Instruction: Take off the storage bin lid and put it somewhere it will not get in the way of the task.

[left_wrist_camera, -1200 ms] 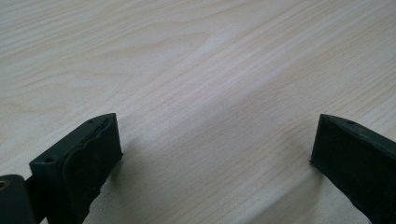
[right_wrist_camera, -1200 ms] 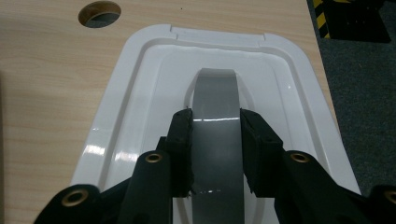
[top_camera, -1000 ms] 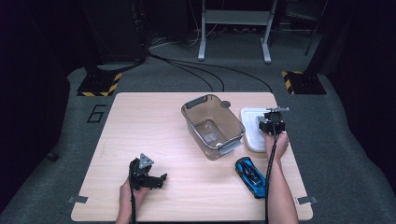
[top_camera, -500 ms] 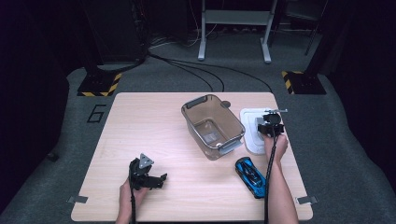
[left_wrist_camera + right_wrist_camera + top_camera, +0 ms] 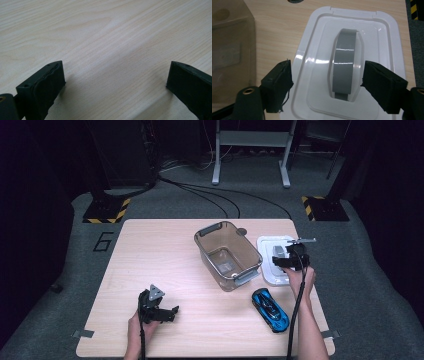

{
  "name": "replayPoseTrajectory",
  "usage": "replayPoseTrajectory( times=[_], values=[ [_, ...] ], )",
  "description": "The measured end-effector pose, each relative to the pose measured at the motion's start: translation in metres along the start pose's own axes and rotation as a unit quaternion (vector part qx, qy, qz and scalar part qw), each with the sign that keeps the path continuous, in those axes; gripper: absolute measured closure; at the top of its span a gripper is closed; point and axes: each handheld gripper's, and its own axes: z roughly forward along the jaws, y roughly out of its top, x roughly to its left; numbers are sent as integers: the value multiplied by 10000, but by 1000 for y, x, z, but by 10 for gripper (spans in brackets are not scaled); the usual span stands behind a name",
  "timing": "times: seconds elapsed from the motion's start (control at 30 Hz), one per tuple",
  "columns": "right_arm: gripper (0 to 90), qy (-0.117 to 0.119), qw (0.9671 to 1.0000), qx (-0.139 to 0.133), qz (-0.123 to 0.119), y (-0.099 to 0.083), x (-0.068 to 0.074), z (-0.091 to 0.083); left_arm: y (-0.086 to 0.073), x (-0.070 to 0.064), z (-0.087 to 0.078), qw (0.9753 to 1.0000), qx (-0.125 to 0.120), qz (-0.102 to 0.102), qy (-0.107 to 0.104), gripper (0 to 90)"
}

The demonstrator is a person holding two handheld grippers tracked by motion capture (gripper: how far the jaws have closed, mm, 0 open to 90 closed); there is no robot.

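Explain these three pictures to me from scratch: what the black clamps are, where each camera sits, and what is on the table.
A person sits at a wooden table, holding a hand-held two-jaw tool in each hand. The high view looks down from above; the other two come from cameras mounted on each tool, looking along its jaws.

The left tool rests low over bare wood, jaws open, holding nothing. The right tool hovers over a white lid, its open jaws on either side of the lid's grey handle without gripping it.

Also on the table: a clear plastic bin beside the lid, and a blue toy car nearer the person.
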Motion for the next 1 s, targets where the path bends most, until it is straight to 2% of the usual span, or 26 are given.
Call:
replayPoseTrajectory(
  times=[0.17, 0.2, 0.33, 0.5, 0.67, 1.0],
  values=[
    [155, 170, 9996, 52, -207, -10, 10, -14, 0, 0, 0, 10000, -1, -2, 0, 16],
    [155, 170, 9996, 52, -207, -10, 10, -14, 0, 0, 0, 10000, -2, -2, 1, 16],
    [142, 289, 9985, 23, -463, -19, 18, -25, 0, 0, 0, 10000, -1, 0, 1, 16],
    [119, 339, 9977, 111, -569, -29, 27, -34, 0, 0, 0, 10000, 2, 7, -3, 15],
    [88, 402, 9965, 143, -718, -36, 33, -38, 0, 0, 0, 10000, 2, 6, -3, 15],
    [0, 584, 9925, 446, -972, -52, 51, -38, 0, 0, 0, 10000, 0, -4, -2, 15]
  ],
)
